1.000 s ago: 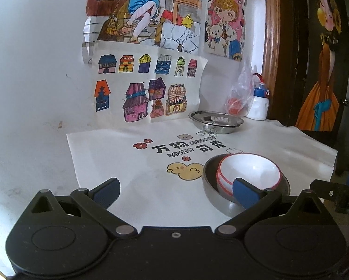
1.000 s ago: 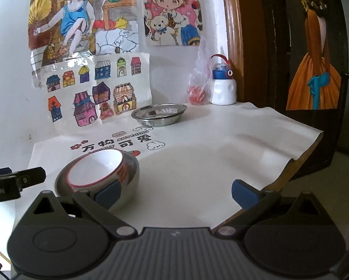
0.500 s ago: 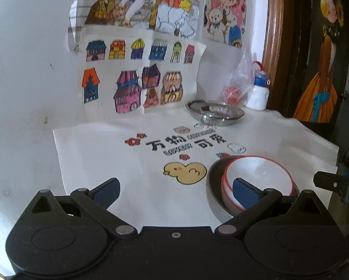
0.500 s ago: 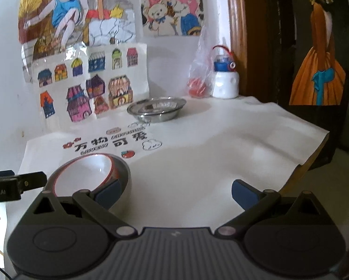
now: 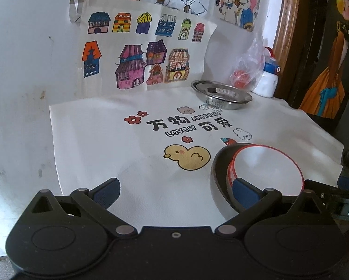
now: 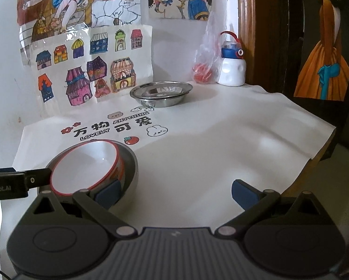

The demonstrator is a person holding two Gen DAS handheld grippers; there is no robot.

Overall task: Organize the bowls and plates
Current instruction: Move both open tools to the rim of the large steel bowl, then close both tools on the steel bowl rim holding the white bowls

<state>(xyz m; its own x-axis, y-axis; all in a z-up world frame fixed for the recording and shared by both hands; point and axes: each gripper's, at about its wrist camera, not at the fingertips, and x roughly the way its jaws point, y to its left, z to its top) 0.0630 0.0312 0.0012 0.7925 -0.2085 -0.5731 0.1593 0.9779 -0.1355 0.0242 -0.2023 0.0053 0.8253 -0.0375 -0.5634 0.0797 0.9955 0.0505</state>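
Observation:
A white bowl with a red rim (image 5: 267, 165) (image 6: 83, 165) sits nested inside a grey bowl (image 5: 217, 179) (image 6: 130, 168) near the front of the white printed cloth. Stacked steel plates (image 5: 221, 92) (image 6: 161, 92) rest at the back by the wall. My left gripper (image 5: 175, 192) is open with nothing between its fingers; its right fingertip overlaps the nested bowls' near rim. My right gripper (image 6: 176, 192) is open too, and the bowls lie just beyond its left fingertip. The left gripper's finger (image 6: 37, 177) shows at the left edge of the right wrist view.
A white bottle with a blue and red cap (image 6: 231, 66) (image 5: 269, 79) and a plastic bag with something red (image 6: 203, 66) (image 5: 243, 72) stand at the back right. Drawings cover the wall (image 6: 90, 63). The table edge (image 6: 323, 144) drops off at the right.
Both grippers have tilted down and edged closer to the table, so the nested bowls look larger and nearer. Nothing on the table has moved; both stay open.

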